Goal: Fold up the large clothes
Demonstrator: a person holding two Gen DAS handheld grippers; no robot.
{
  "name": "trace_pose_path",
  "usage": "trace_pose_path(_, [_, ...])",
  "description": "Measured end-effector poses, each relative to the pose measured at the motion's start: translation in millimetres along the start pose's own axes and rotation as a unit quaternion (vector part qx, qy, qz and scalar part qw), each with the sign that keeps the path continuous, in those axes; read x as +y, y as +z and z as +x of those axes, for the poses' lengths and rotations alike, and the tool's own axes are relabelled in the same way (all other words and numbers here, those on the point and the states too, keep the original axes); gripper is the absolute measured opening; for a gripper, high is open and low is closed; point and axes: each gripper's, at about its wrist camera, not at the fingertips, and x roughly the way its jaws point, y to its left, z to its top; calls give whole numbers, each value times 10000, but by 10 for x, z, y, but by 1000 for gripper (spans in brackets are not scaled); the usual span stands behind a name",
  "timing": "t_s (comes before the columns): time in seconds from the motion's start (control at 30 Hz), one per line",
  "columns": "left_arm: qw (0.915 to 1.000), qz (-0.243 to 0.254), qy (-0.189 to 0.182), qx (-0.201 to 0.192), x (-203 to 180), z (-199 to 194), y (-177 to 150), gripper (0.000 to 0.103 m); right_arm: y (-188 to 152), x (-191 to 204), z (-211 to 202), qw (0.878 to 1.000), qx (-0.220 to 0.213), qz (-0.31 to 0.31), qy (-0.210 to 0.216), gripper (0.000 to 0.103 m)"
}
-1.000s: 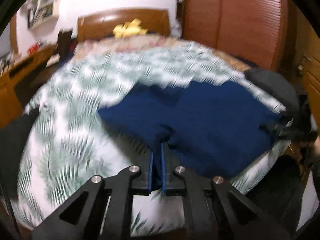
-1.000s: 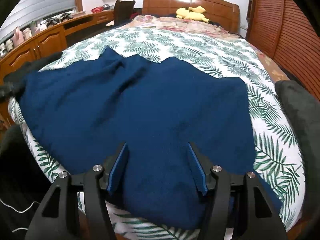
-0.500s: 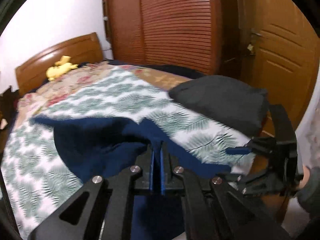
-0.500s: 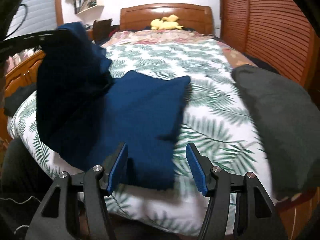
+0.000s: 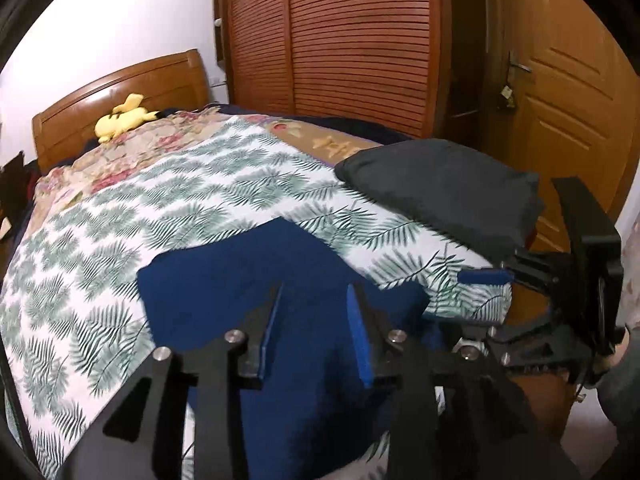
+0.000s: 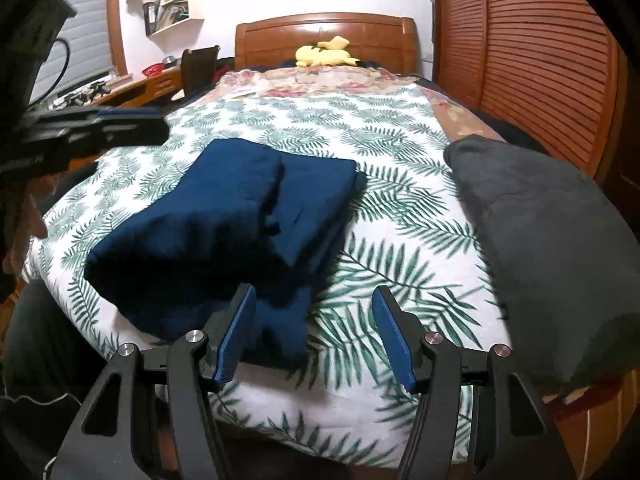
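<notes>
A dark blue garment (image 6: 224, 224) lies folded over itself near the foot of the bed on the leaf-print cover (image 6: 340, 136). In the left wrist view the garment (image 5: 224, 280) lies just under and ahead of my left gripper (image 5: 314, 300), which is open and empty. My right gripper (image 6: 314, 308) is open and empty, above the bed's front edge at the garment's near right corner. The right gripper also shows at the right of the left wrist view (image 5: 486, 278). The left gripper shows at the left edge of the right wrist view (image 6: 132, 120).
A dark grey cushion or folded cloth (image 6: 552, 248) lies on the bed's right side. A yellow plush toy (image 6: 324, 54) sits by the wooden headboard (image 6: 324, 32). A slatted wardrobe (image 5: 360, 40) and a door (image 5: 560, 100) stand to the right, a desk (image 6: 132, 88) to the left.
My left gripper carried one side of the blue garment across, laid it over the rest and opened. The garment went from spread flat to folded. The right gripper stayed open.
</notes>
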Motion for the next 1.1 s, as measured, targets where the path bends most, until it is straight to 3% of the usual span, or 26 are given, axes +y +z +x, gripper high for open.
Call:
trace_pose_path(0.53, [9964, -624, 535, -207, 895, -681, -927, 36, 310, 483, 356, 10000, -10, 2, 47, 66])
trace_pose_path(0.93, [9922, -999, 699, -267, 1289, -850, -1420, 39, 277, 512, 695, 9990, 373, 189, -125, 69])
trace_pose_path(1.1, [9898, -1042, 955, -153, 1361, -824, -1529, 39, 270, 531, 744, 9986, 458, 193, -159, 71])
